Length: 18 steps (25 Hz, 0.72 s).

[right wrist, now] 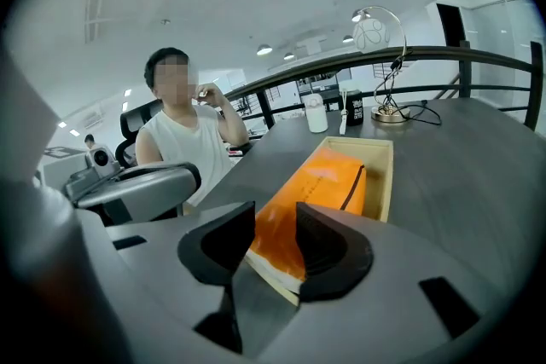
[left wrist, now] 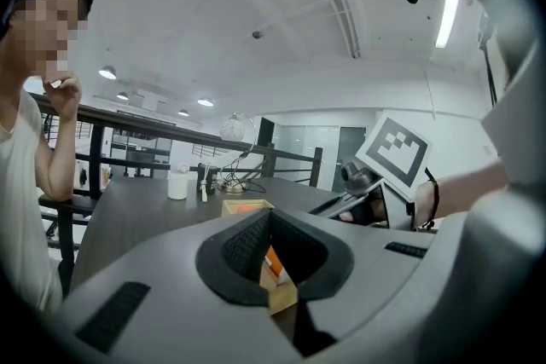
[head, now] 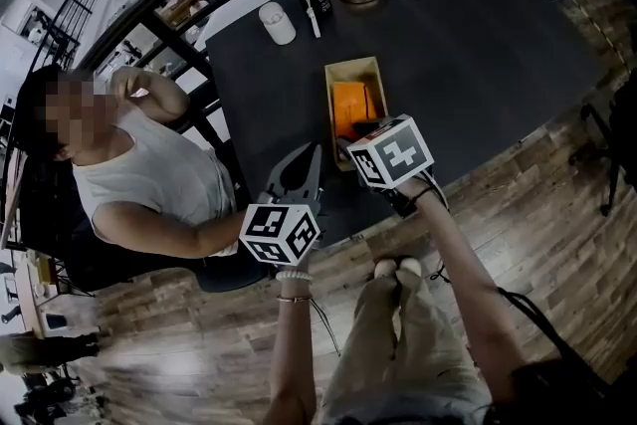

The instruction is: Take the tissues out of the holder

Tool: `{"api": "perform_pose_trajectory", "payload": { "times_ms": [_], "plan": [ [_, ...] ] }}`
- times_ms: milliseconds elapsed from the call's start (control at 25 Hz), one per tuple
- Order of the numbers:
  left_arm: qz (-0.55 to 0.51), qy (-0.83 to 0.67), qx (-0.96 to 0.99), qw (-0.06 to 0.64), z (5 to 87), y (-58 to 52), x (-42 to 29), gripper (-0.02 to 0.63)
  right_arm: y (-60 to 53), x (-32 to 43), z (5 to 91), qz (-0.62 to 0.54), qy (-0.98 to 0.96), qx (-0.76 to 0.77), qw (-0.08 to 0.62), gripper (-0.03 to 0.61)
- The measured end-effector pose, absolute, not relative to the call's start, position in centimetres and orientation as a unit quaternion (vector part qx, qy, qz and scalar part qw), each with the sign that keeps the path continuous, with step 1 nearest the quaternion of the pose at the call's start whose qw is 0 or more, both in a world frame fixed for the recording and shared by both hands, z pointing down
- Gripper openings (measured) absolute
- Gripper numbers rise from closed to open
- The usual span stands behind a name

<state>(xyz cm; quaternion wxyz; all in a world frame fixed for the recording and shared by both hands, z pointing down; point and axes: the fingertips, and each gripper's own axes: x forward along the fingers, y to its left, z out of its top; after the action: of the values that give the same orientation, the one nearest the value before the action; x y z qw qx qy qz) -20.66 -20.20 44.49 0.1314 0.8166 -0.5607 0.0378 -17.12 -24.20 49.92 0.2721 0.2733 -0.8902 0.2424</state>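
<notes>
Left tool [left wrist: 271, 247]: jaws apart, empty, short of the wooden holder [head: 370, 67] on the dark worktop [head: 478, 45]. Tissues [head: 350, 105]: orange pack, lying inside the holder. Right tool [right wrist: 275, 239]: jaws wide, the pack's near end showing between them, pads not pressing. Risk, as I judge it — the pack looks snug, so a lift could drag the unbraced holder along, or pinch only wrapper and slip.
</notes>
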Motion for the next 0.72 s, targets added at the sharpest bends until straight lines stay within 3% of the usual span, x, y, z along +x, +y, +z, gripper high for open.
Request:
{"api": "perform_pose_trajectory", "payload": {
  "times_ms": [520,720],
  "plan": [
    [0.045,-0.552,0.820,0.146,46.0,-20.8,-21.0,0.008,-24.9,-17.6,51.1,0.242,-0.861,0.282,0.346,0.128],
    [0.045,-0.544,0.825,0.146,46.0,-20.6,-20.2,0.008,-24.9,-17.2,50.9,0.227,-0.861,0.292,0.350,0.026]
  ]
}}
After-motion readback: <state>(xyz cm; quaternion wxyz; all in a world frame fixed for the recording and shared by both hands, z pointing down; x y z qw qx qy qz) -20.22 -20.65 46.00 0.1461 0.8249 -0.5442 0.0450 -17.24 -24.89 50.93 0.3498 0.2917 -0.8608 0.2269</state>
